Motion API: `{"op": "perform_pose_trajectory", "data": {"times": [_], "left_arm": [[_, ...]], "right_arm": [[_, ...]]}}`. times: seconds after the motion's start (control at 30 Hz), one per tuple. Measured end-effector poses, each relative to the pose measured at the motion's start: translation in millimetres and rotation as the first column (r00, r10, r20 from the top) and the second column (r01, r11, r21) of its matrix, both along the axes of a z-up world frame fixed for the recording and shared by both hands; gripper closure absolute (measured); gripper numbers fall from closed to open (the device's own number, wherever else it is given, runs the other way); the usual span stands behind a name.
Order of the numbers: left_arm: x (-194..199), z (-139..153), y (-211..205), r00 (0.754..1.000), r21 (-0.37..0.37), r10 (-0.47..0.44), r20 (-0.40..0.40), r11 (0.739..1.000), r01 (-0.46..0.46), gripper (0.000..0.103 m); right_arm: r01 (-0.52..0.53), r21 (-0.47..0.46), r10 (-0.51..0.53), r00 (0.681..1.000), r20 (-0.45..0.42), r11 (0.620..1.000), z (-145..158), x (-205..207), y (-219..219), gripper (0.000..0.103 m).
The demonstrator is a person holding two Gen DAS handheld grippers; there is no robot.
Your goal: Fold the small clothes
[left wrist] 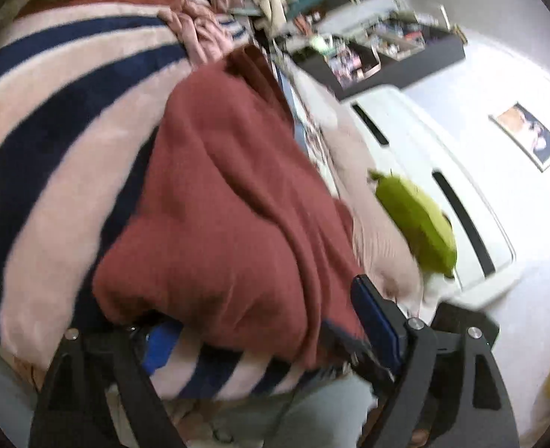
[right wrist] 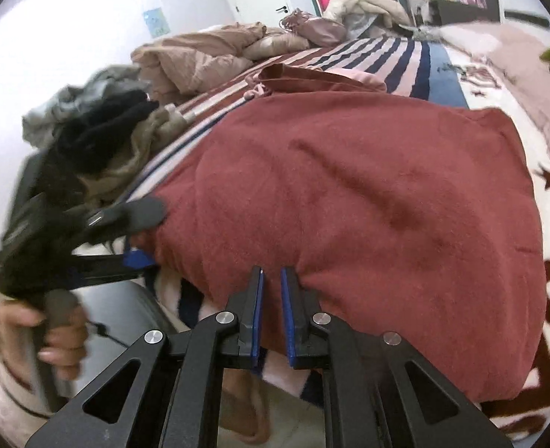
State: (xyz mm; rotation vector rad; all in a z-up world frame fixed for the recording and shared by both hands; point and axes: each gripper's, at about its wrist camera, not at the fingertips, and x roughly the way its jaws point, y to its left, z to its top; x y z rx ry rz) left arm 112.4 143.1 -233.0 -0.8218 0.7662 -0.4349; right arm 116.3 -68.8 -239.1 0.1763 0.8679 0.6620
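A dark red knit garment (right wrist: 368, 194) lies spread on the striped bed cover (right wrist: 398, 56); it also shows in the left wrist view (left wrist: 218, 216). My left gripper (left wrist: 260, 321) is open, its jaws wide apart at the garment's near edge, with cloth lying between the fingers; it also shows in the right wrist view (right wrist: 140, 235) at the garment's left corner. My right gripper (right wrist: 271, 280) has its blue pads a narrow gap apart at the garment's front edge, with nothing clearly pinched.
A heap of grey, black and beige clothes (right wrist: 99, 138) lies at the left of the bed. A pink garment (left wrist: 200, 33) lies beyond the red one. A green plush toy (left wrist: 416, 224) sits at the bed's side. A white cabinet (left wrist: 443, 186) stands beside the bed.
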Motion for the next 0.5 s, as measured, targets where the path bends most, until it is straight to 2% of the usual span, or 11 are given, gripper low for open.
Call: {"op": "perform_pose_trajectory", "data": {"times": [0.03,0.07,0.17,0.2,0.27,0.3,0.33,0.37,0.4,0.47,0.5], "left_arm": [[2.5,1.4,0.4,1.000,0.005,0.027,-0.003,1.000,-0.027,0.029],[6.3,3.0,0.1,0.999,0.023,0.047,-0.006,0.999,-0.047,0.043],[15.5,8.2,-7.4,0.997,0.149,0.072,-0.017,0.986,-0.069,0.065],[18.7,11.0,-12.8,0.997,0.180,0.072,-0.015,0.981,-0.068,0.067],[16.3,21.7,-18.1,0.998,0.234,0.065,0.024,0.970,-0.069,0.078],[15.4,31.7,-24.6,0.997,0.293,0.054,0.060,0.954,-0.069,0.080],[13.7,45.9,-36.7,0.994,0.385,0.023,0.108,0.921,-0.063,0.082],[13.8,53.6,-45.4,0.991,0.437,-0.004,0.135,0.898,-0.056,0.082],[11.4,67.1,-62.2,0.981,0.525,-0.067,0.182,0.850,-0.039,0.083],[9.8,82.7,-92.3,0.955,0.652,-0.187,0.231,0.758,-0.009,0.083],[8.4,88.3,-112.1,0.933,0.716,-0.275,0.232,0.698,0.027,0.083]], "right_arm": [[0.002,0.023,-0.002,1.000,-0.007,1.000,0.9,-0.4,-4.4,0.099],[0.003,0.041,-0.003,1.000,-0.009,0.999,2.2,-1.5,-10.2,0.099],[0.005,0.052,-0.005,1.000,0.000,0.999,5.0,-5.2,-19.1,0.099],[0.005,0.061,-0.005,1.000,-0.002,0.998,5.4,-6.0,-22.9,0.099],[0.006,0.075,-0.006,1.000,-0.003,0.997,5.9,-6.8,-29.3,0.099],[0.013,0.088,-0.013,1.000,-0.001,0.996,6.6,-7.1,-35.2,0.099],[0.020,0.102,-0.020,1.000,-0.001,0.995,7.5,-6.8,-39.0,0.098],[0.030,0.123,-0.030,1.000,-0.002,0.992,8.6,-6.1,-46.4,0.098],[0.042,0.147,-0.043,0.999,-0.001,0.988,10.6,-5.6,-55.5,0.098],[0.068,0.176,-0.070,0.998,0.005,0.982,16.3,-6.3,-73.5,0.097],[0.086,0.195,-0.092,0.996,0.019,0.977,22.2,-7.6,-86.0,0.095]]}}
